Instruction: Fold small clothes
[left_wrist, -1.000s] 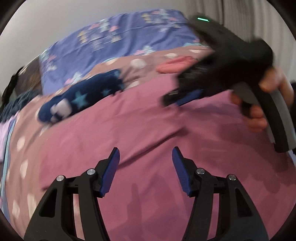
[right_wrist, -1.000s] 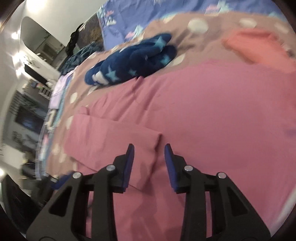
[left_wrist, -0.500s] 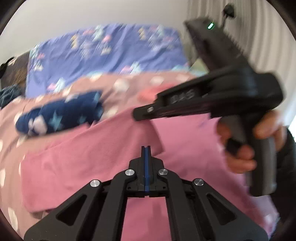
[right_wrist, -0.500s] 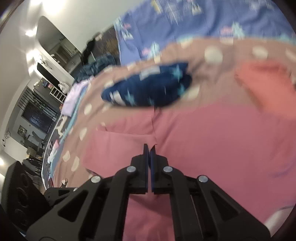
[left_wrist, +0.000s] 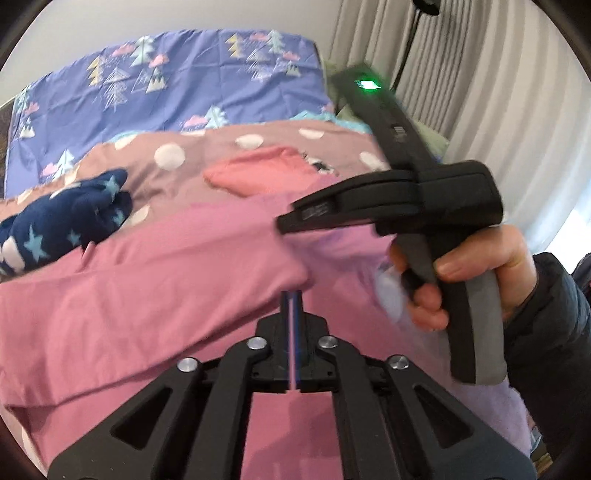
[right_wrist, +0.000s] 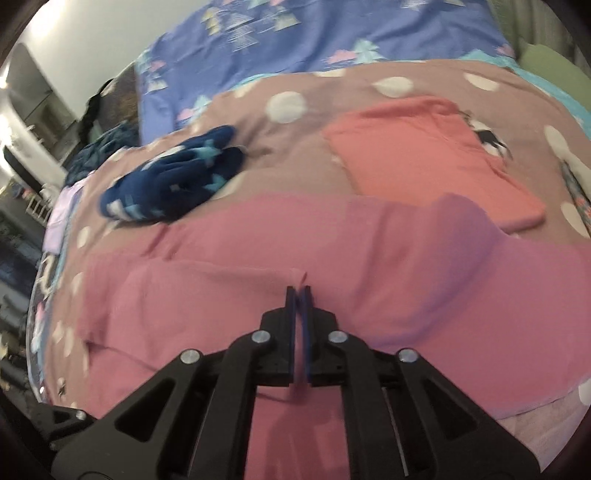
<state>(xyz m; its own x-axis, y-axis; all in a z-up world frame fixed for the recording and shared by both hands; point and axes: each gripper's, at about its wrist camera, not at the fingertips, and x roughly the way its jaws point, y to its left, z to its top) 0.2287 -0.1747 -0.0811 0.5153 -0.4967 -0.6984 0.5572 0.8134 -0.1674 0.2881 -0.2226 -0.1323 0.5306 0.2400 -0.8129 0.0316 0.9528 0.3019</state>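
A dotted brown duvet (right_wrist: 424, 74) covers the bed, with a blue pillow (left_wrist: 177, 85) at its head. The pink garment (right_wrist: 258, 236) lies spread across the duvet, one layer lifted and doubled over. Beyond it lie a folded coral top (right_wrist: 424, 155) and a navy star-print bundle (right_wrist: 173, 181). The left gripper (left_wrist: 292, 299) is pinched tight on the pink garment's edge; the right gripper (right_wrist: 299, 295) is likewise clamped on a fold of it.
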